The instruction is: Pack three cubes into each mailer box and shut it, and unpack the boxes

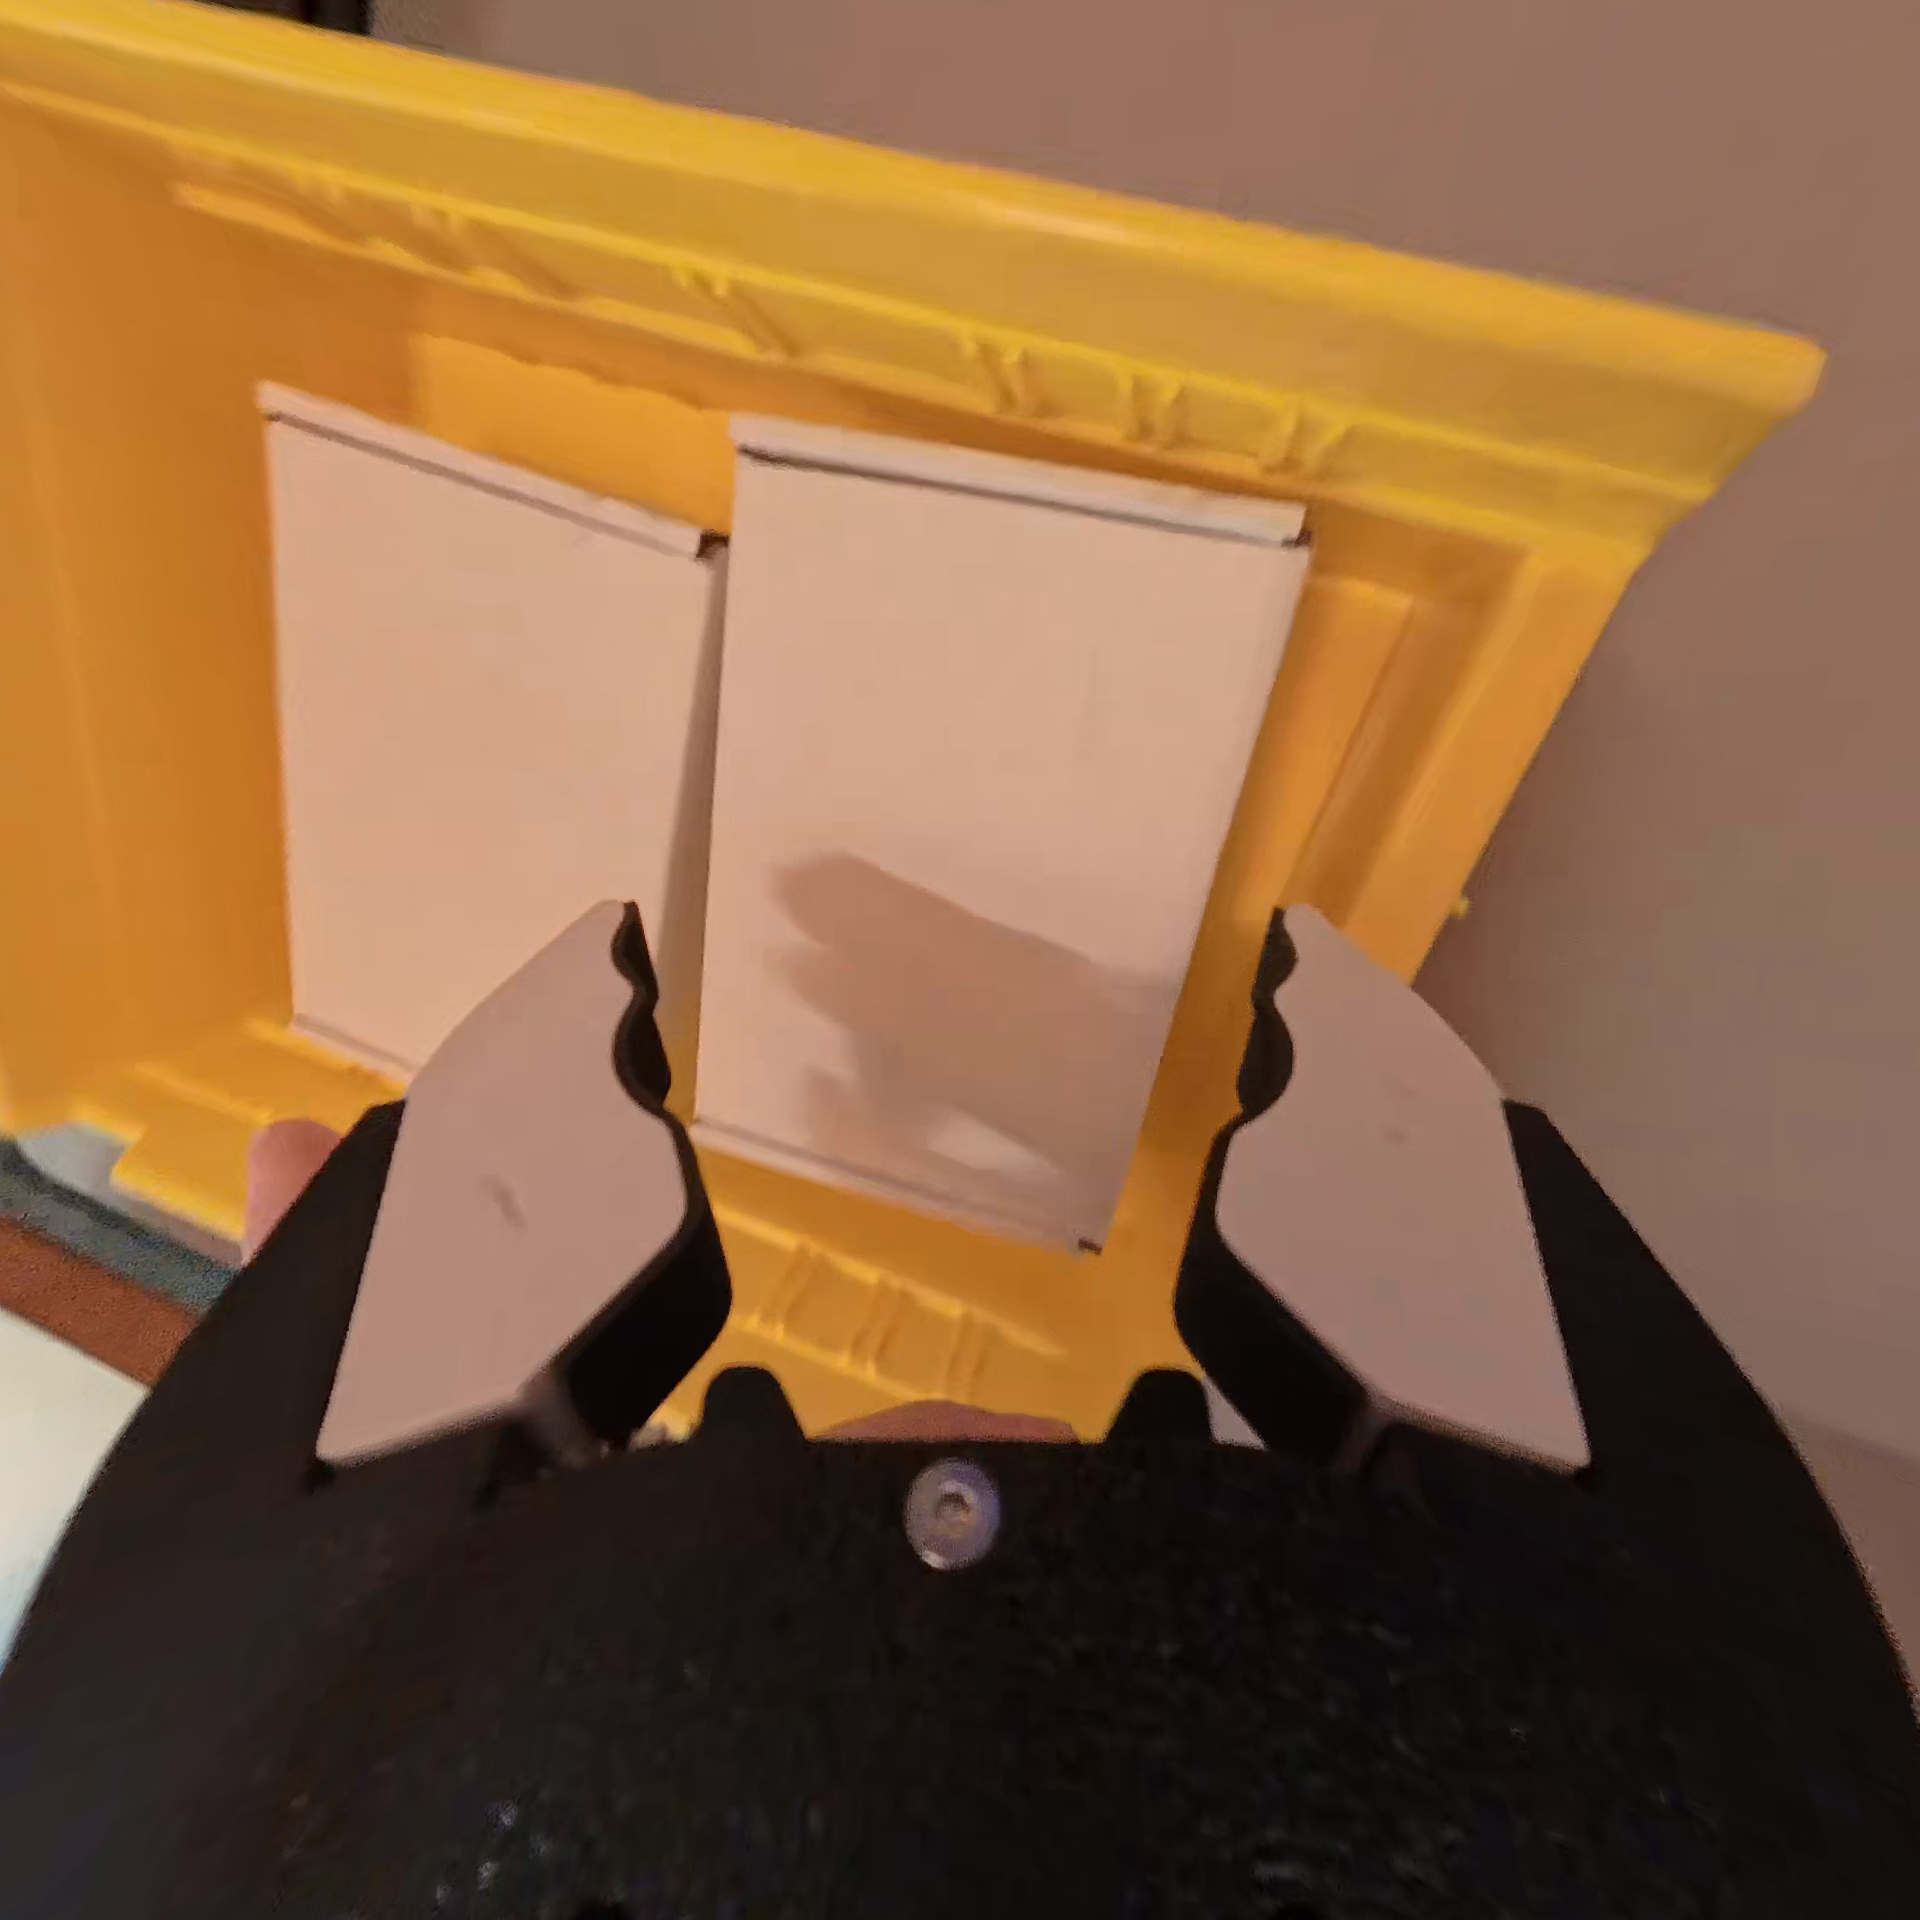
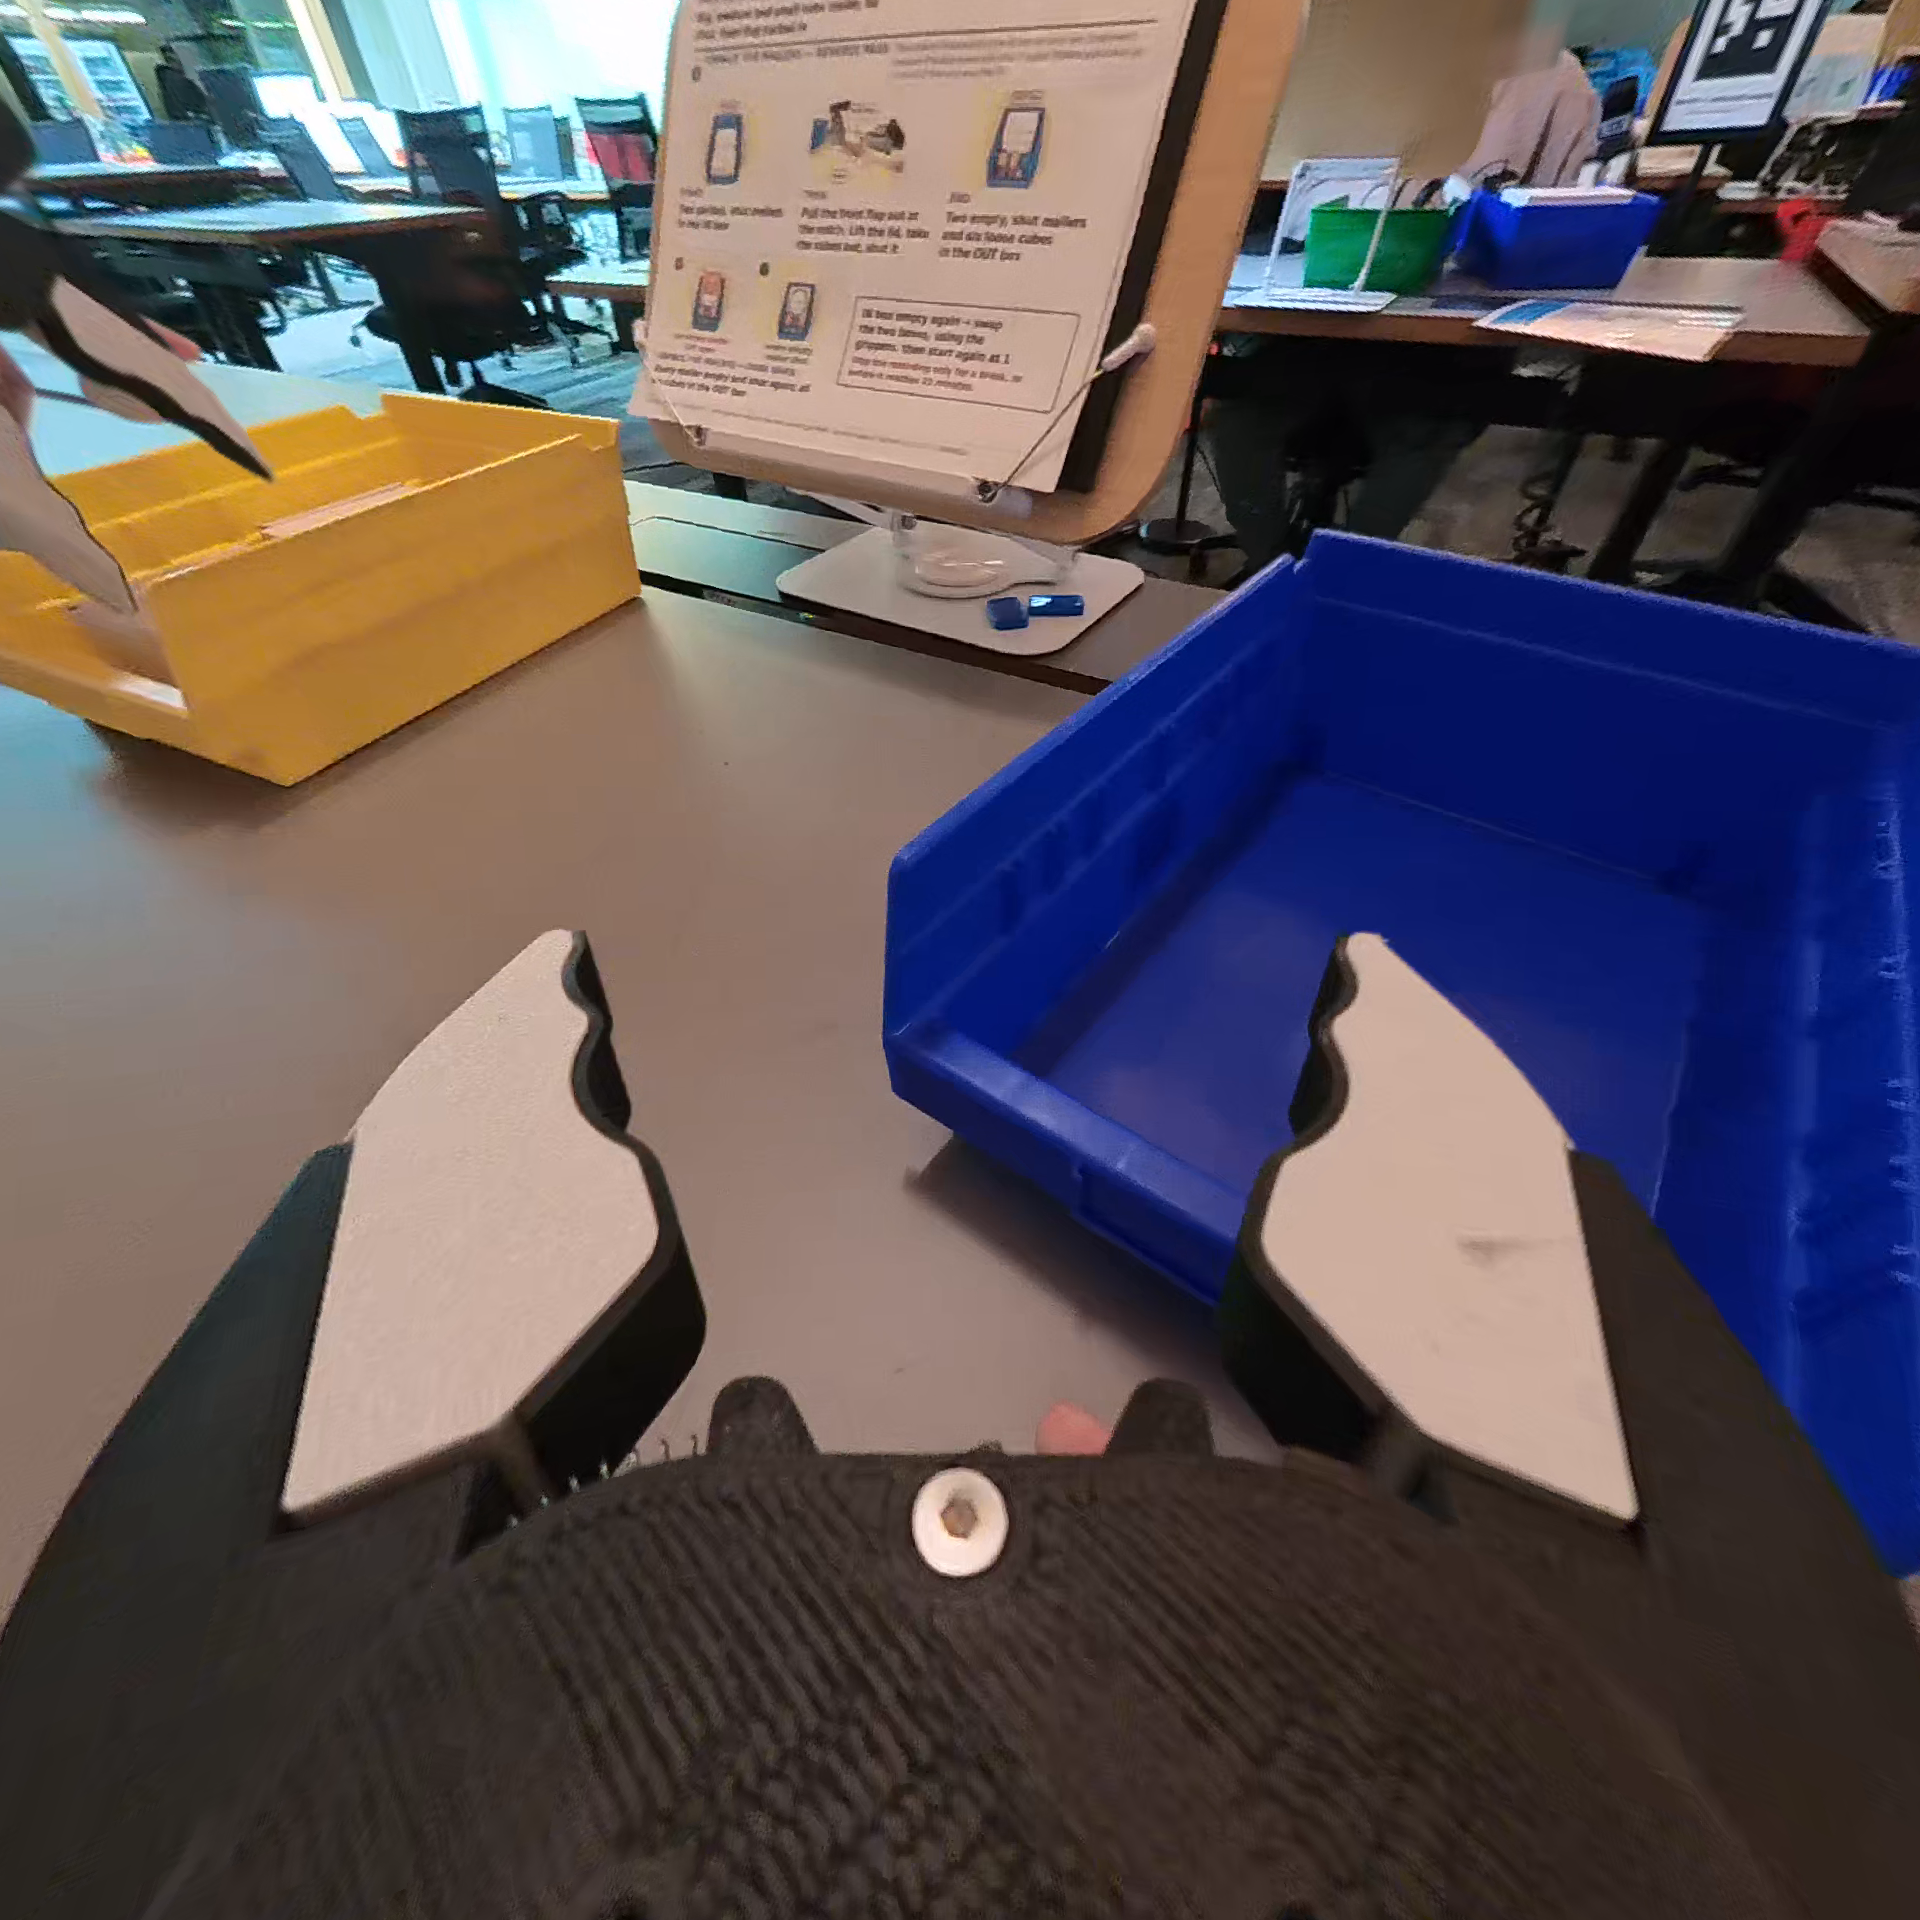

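Two shut white mailer boxes lie side by side in a yellow bin (image 1: 935,312): a left box (image 1: 478,727) and a right box (image 1: 966,810). My left gripper (image 1: 956,935) is open and empty, hovering above the near end of the right box with its fingers spread about as wide as the box. The yellow bin (image 2: 395,613) also shows at the far left of the right wrist view, with the left gripper (image 2: 135,488) over it. My right gripper (image 2: 966,956) is open and empty above the dark table (image 2: 644,883), beside an empty blue bin (image 2: 1039,904). No cubes are visible.
An instruction sheet on a stand (image 2: 914,249) is at the table's back edge, with two small blue pieces (image 2: 1034,610) on its base. Farther tables, chairs, green and blue bins and a person are in the background. The gap from one gripper's tips to the other's is roughly 50 cm.
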Action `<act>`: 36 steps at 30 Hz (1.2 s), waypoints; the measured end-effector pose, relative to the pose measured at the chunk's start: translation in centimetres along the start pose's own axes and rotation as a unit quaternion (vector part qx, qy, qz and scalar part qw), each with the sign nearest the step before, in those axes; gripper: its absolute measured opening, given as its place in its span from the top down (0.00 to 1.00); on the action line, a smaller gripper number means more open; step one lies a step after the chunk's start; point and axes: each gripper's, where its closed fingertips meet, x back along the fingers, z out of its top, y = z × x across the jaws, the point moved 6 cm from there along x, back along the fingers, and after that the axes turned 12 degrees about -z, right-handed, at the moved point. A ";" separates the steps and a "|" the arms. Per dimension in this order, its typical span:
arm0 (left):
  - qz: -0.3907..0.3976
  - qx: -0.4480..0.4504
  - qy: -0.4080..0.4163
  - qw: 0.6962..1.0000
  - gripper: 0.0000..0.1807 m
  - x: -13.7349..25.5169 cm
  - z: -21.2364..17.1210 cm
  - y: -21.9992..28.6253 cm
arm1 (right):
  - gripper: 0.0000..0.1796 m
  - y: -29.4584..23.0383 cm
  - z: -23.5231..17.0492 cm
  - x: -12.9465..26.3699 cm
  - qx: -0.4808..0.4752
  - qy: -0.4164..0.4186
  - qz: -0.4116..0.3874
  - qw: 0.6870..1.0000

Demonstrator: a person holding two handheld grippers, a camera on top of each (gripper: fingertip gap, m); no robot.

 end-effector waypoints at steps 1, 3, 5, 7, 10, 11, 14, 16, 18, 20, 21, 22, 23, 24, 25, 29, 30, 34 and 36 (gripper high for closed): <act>-0.009 -0.007 -0.004 1.000 0.40 -0.6 0.6 0.0 | 0.30 0.0 0.2 0.1 0.001 0.001 -0.003 1.000; -0.019 -0.026 -0.013 0.999 0.40 -1.8 1.4 -0.1 | 0.30 0.0 0.4 0.5 0.005 0.003 0.006 1.000; -0.028 -0.028 -0.043 0.998 0.40 -2.9 1.3 -0.3 | 0.31 0.2 0.4 0.9 0.008 0.005 0.005 1.000; -0.031 -0.018 -0.080 0.996 0.38 -3.8 0.9 -0.7 | 0.32 0.6 0.4 1.3 0.013 0.005 0.002 1.000; -0.034 -0.017 -0.085 0.996 0.36 -4.1 0.7 -1.2 | 0.33 0.9 0.4 1.6 0.012 0.008 0.003 1.000; -0.034 -0.015 -0.083 0.996 0.36 -4.1 0.7 -1.3 | 0.34 1.0 0.4 1.6 0.011 0.010 0.004 1.000; -0.034 -0.014 -0.097 0.995 0.35 -4.3 0.5 -1.1 | 0.34 1.0 0.2 1.4 0.012 0.009 0.005 1.000; -0.034 -0.014 -0.115 0.993 0.36 -4.3 0.4 -1.0 | 0.34 0.8 0.0 1.2 0.014 0.003 0.011 1.000; -0.038 -0.010 -0.124 0.991 0.36 -4.2 0.3 -1.0 | 0.34 0.5 -0.1 1.1 0.024 -0.001 0.019 1.000; -0.040 -0.011 -0.121 0.992 0.35 -4.4 0.3 -1.0 | 0.34 0.3 -0.3 1.1 0.039 -0.005 0.021 0.999; -0.040 -0.010 -0.123 0.992 0.34 -4.6 0.1 -1.1 | 0.35 0.2 -0.3 1.1 0.046 -0.007 0.022 0.999; -0.037 -0.009 -0.125 0.991 0.32 -5.0 0.0 -1.1 | 0.35 0.1 -0.4 1.0 0.050 -0.009 0.025 0.998; -0.036 -0.009 -0.129 0.991 0.29 -5.5 -0.2 -1.2 | 0.35 -0.1 -0.4 1.0 0.051 -0.009 0.029 0.998; -0.040 -0.006 -0.134 0.990 0.26 -5.9 -0.3 -1.1 | 0.35 -0.3 -0.4 0.9 0.050 -0.007 0.034 0.998; -0.044 -0.002 -0.139 0.989 0.24 -6.1 -0.4 -1.2 | 0.35 -0.4 -0.4 0.9 0.049 -0.006 0.038 0.998; -0.044 0.003 -0.141 0.989 0.24 -6.1 -0.3 -1.3 | 0.36 -0.9 -0.6 0.8 0.062 -0.013 0.041 0.997; -0.038 0.007 -0.140 0.989 0.24 -6.0 -0.4 -1.3 | 0.37 -1.0 -0.6 0.8 0.070 -0.015 0.039 0.997; -0.001 0.014 -0.135 0.991 0.25 -4.4 -0.7 -1.5 | 0.38 -0.9 -0.3 1.1 0.082 -0.014 0.030 0.996; 0.010 0.025 -0.117 0.993 0.25 -2.4 -0.5 -1.5 | 0.39 -1.0 -0.1 1.3 0.076 -0.009 0.032 0.997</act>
